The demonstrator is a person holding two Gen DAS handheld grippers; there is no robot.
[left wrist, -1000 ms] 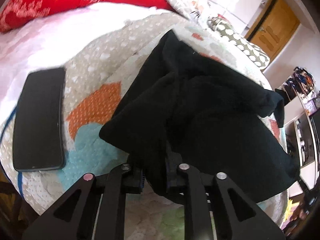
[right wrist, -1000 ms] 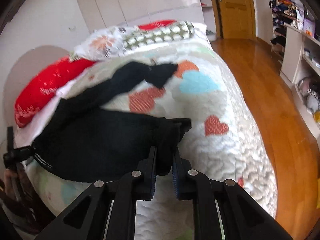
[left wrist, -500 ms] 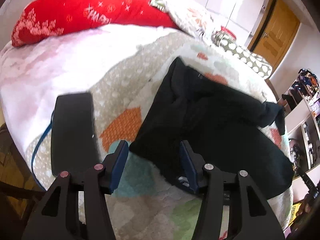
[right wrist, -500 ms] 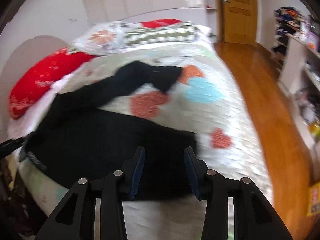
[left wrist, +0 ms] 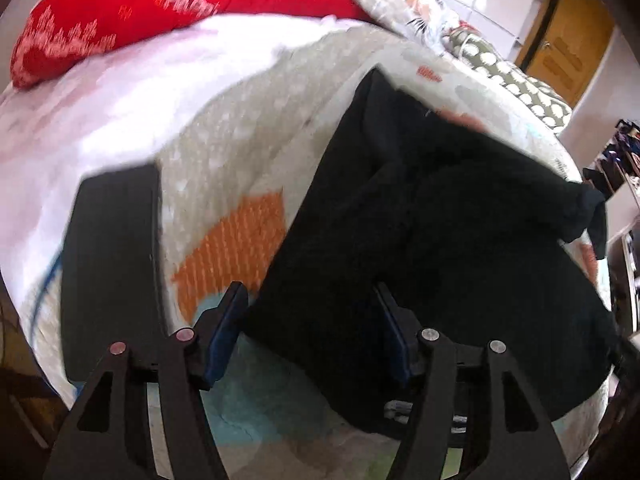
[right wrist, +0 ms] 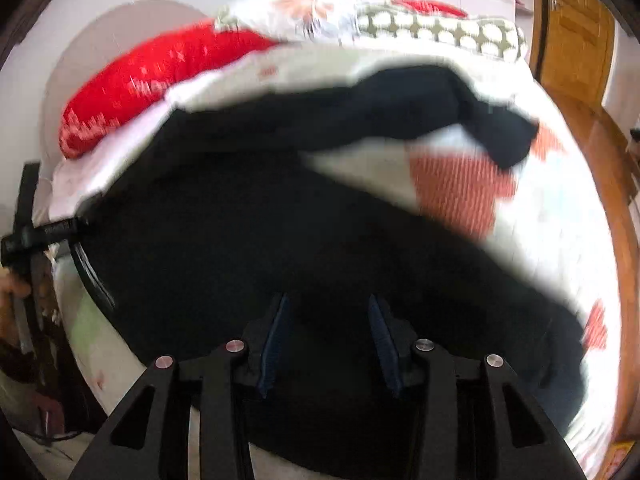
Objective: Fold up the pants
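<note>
One pair of black pants (left wrist: 432, 240) is lying spread across a quilted bedspread (left wrist: 240, 152) patterned with orange and teal shapes, near the foot edge of the bed. In the right wrist view the pants (right wrist: 280, 248) are filling most of the frame, with one leg (right wrist: 400, 108) stretching away toward the pillows and ending in a bunched cuff beside an orange patch of the quilt; that view is blurred.

Two grippers are hovering over the garment. The left gripper (left wrist: 310, 332) is standing with its two fingers spread wide apart, a corner of the black fabric lying between them but not pinched. The right gripper (right wrist: 328, 340) is likewise gaping, its two blue-padded fingers held apart above the dark cloth, gripping nothing.

One black phone-like slab (left wrist: 112, 260) is resting on the quilt to the left of the pants, apart from them. At the head of the bed, one red pillow (left wrist: 160, 4) with white lettering is lying beside one floral pillow (right wrist: 296, 8) and one green-and-white dotted pillow (right wrist: 436, 30). One wooden door (right wrist: 576, 28) is showing beyond the bed.
</note>
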